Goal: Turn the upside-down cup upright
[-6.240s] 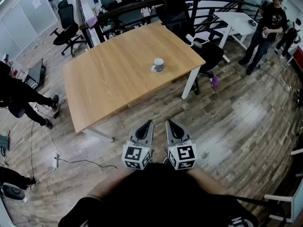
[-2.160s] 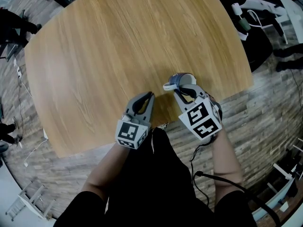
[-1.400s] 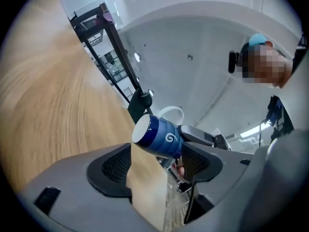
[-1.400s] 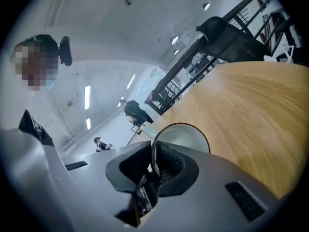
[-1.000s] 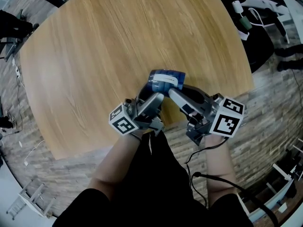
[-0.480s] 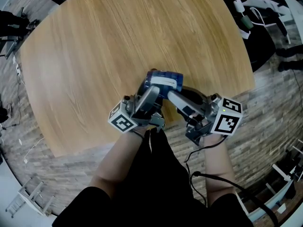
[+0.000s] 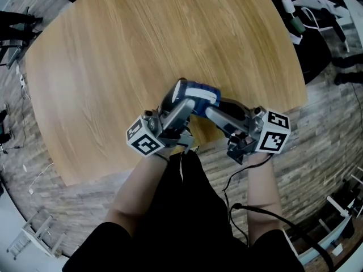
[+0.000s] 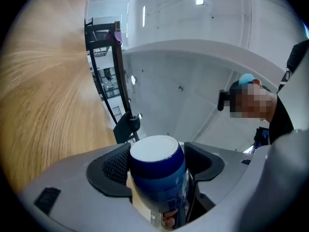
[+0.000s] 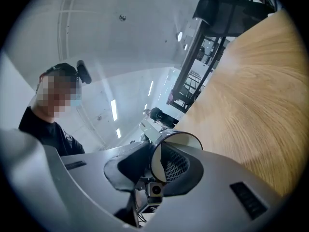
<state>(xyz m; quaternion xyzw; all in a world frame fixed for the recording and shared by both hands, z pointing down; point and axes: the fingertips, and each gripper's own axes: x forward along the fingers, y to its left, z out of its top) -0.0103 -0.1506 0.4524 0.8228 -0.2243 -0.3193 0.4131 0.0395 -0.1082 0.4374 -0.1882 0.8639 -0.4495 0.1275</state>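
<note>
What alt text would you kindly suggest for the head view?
Two hand-held grippers hold a blue cup tipped on its side over a wooden table: the left gripper clasps its body, the right gripper pinches its rim.

The blue cup looks like glazed ceramic, glossy outside and smooth white inside. The pale wooden bench shows fine grain under a satin finish. The left gripper has a matt grey plastic shell, and its black pads are dimpled, probably rubber.
</note>
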